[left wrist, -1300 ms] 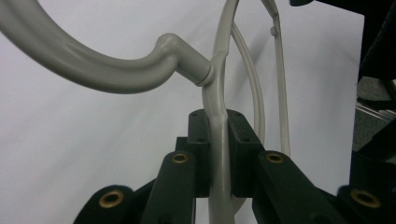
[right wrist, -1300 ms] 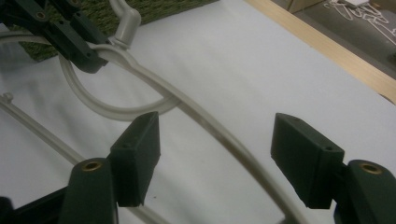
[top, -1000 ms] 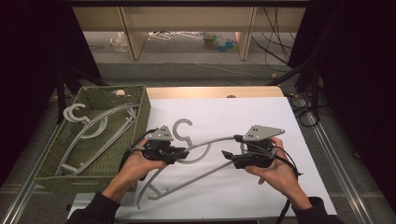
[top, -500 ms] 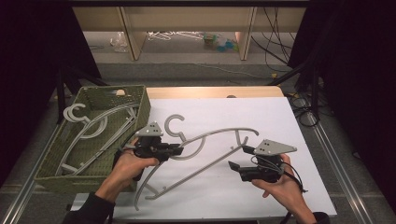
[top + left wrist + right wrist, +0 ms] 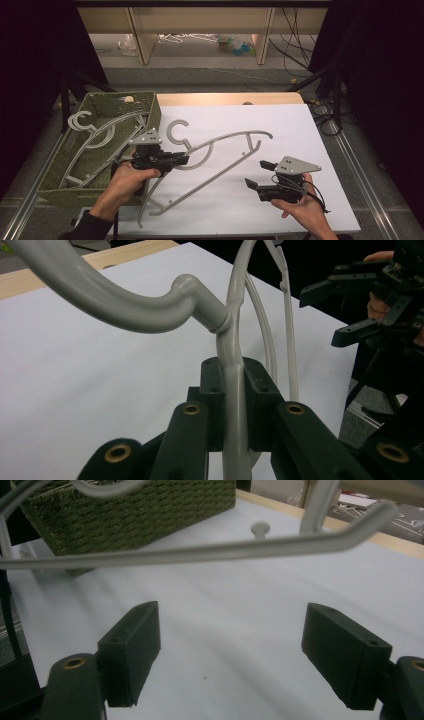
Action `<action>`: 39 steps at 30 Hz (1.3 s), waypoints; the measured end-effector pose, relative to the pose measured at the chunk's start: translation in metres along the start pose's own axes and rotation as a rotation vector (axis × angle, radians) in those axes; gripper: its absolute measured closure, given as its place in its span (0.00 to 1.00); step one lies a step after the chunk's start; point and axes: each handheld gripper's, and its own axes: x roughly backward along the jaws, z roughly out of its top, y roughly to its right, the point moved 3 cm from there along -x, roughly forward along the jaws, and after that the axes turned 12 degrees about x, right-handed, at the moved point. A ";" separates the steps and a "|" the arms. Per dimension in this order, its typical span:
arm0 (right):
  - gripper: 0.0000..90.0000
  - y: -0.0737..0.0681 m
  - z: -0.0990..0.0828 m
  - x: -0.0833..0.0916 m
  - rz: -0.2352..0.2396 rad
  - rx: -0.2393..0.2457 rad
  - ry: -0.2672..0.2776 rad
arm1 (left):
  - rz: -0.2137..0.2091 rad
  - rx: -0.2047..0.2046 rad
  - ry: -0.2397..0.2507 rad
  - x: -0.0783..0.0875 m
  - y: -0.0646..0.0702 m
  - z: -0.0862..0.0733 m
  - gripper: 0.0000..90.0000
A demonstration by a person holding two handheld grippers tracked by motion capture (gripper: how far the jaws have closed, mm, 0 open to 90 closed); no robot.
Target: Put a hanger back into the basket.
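Holding the grey hanger (image 5: 220,150) clamped near its hook in our left gripper (image 5: 175,160), mid-worktop beside the basket (image 5: 150,107), we judged basketing underway; our right gripper (image 5: 256,175) stood open, empty, near the front edge.

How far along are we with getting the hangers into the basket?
Done: at least one grey hanger already lies in the green basket. In hand: the left gripper is clamped on the second hanger near its hook, over the white mat. The right gripper is open, holding nothing. Left: moving that hanger into the basket.
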 end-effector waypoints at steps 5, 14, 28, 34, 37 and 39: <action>0.28 -0.002 -0.001 0.000 0.012 0.015 -0.002 | 0.024 0.009 0.002 0.019 0.002 0.001 0.90; 0.27 -0.003 -0.002 0.001 0.013 0.021 -0.006 | 0.090 0.009 0.040 0.060 -0.006 0.016 0.90; 0.28 -0.003 -0.004 0.002 0.014 0.021 -0.013 | 0.206 0.054 0.106 0.107 -0.044 0.032 0.89; 0.28 -0.003 -0.004 0.001 0.014 0.019 -0.015 | 0.272 0.054 0.105 0.122 -0.060 0.041 0.89; 0.28 -0.003 -0.005 0.001 0.016 0.021 -0.017 | 0.304 0.053 0.105 0.129 -0.068 0.044 0.89; 0.28 -0.003 -0.005 0.001 0.022 0.021 -0.022 | 0.317 0.058 0.108 0.134 -0.074 0.045 0.89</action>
